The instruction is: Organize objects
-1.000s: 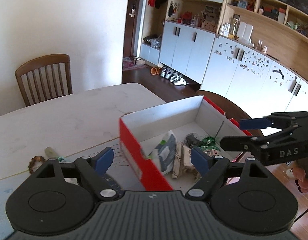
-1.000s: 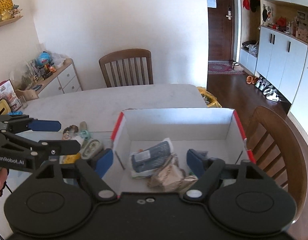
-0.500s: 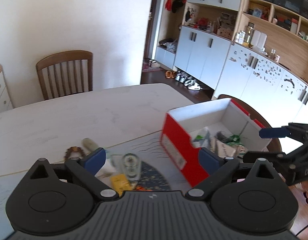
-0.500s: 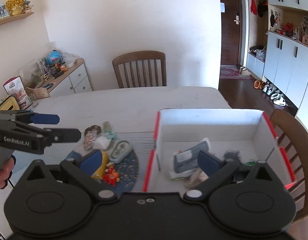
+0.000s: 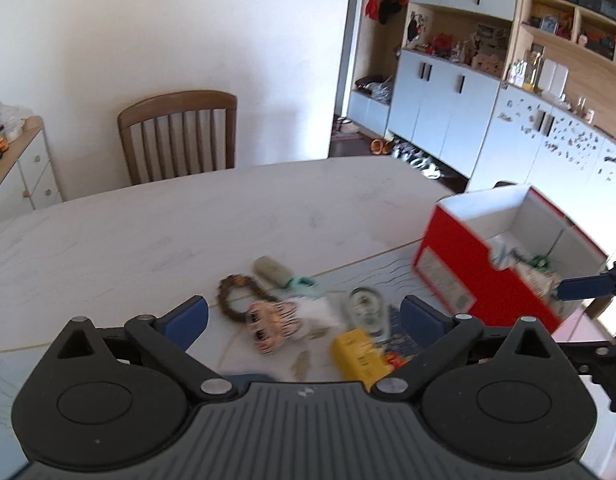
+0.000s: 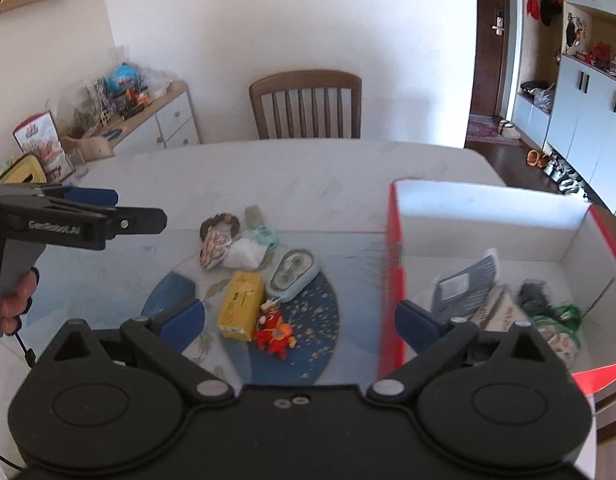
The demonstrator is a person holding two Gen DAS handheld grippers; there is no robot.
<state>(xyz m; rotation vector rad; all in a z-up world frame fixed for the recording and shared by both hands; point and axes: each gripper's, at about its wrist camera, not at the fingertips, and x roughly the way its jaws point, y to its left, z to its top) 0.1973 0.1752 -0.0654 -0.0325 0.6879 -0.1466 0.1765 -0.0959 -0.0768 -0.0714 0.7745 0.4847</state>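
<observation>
Small items lie in a loose pile on the white table: a yellow box (image 6: pixel 241 304), a red toy (image 6: pixel 273 330), a pale blue oval case (image 6: pixel 293 274), a face-print pouch (image 5: pixel 269 326) and a bead bracelet (image 5: pixel 237 294). To their right stands a red box with white inside (image 6: pixel 480 216), holding a grey packet (image 6: pixel 468 288) and other bits. My left gripper (image 5: pixel 303 316) hovers over the pile, its jaws opening, nothing between them. My right gripper (image 6: pixel 299 318) is open and empty above the yellow box and the red box's left wall.
A round blue mat (image 6: pixel 320 312) lies under part of the pile. A wooden chair (image 6: pixel 308 104) stands at the table's far side. A cluttered sideboard (image 6: pixel 139 120) is at the left, cabinets (image 5: pixel 448 112) at the right. A hand (image 6: pixel 15 300) holds the left gripper's handle.
Both views have swung left, from the red box toward the pile of small items, and sunk a little. Both pairs of jaws stand wider than a second ago.
</observation>
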